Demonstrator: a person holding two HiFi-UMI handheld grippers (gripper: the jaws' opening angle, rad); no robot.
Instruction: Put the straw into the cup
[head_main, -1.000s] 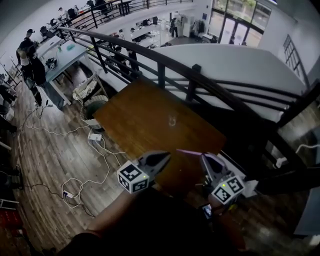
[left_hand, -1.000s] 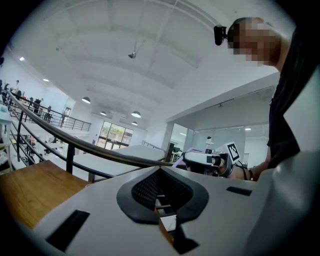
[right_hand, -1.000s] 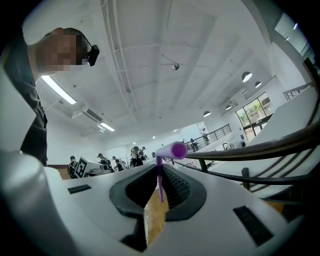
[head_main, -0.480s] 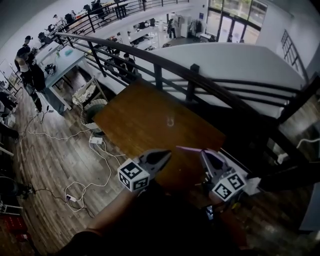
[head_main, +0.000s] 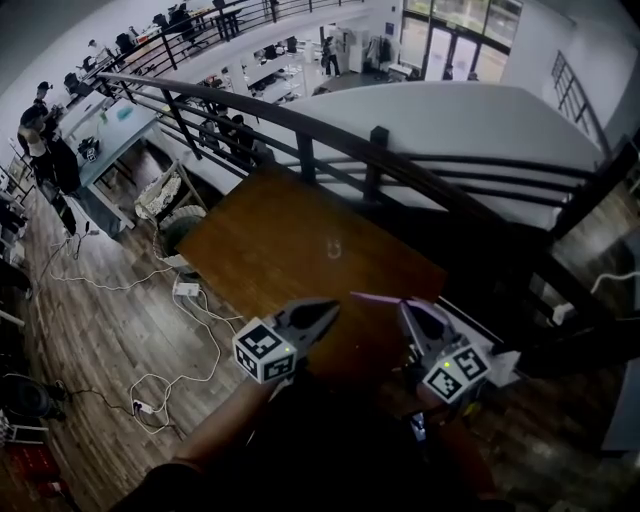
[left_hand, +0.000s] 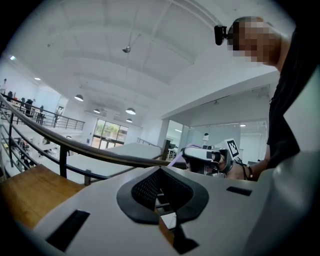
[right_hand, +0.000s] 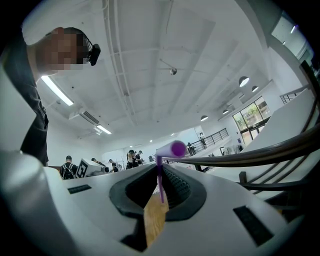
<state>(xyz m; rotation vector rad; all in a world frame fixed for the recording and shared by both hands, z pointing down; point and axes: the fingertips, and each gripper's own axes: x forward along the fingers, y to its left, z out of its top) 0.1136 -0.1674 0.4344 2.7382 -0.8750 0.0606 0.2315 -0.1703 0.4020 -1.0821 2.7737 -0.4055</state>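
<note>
Grips straw (right_hand: 161, 176) in right gripper (head_main: 410, 314), lower end hidden between jaws. Holds left gripper (head_main: 328, 312) closed, empty. Cup (head_main: 333, 247) on table (head_main: 260, 250), centre frame, barely discernible.

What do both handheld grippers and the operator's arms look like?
Left gripper and right gripper: light grey shells tapering to pointed jaws, black ribbed pads inside, a white cube of black square markers at each rear. The person wears a dark top and a dark wrist strap on the right.

Wooden table (head_main: 280, 240) just ahead of left claw (head_main: 322, 315). Dark railing (head_main: 330, 140) beyond table. Plank floor (head_main: 90, 340) with white cables (head_main: 205, 305) to claw's left. Windows (head_main: 450, 15) far ahead.
</note>
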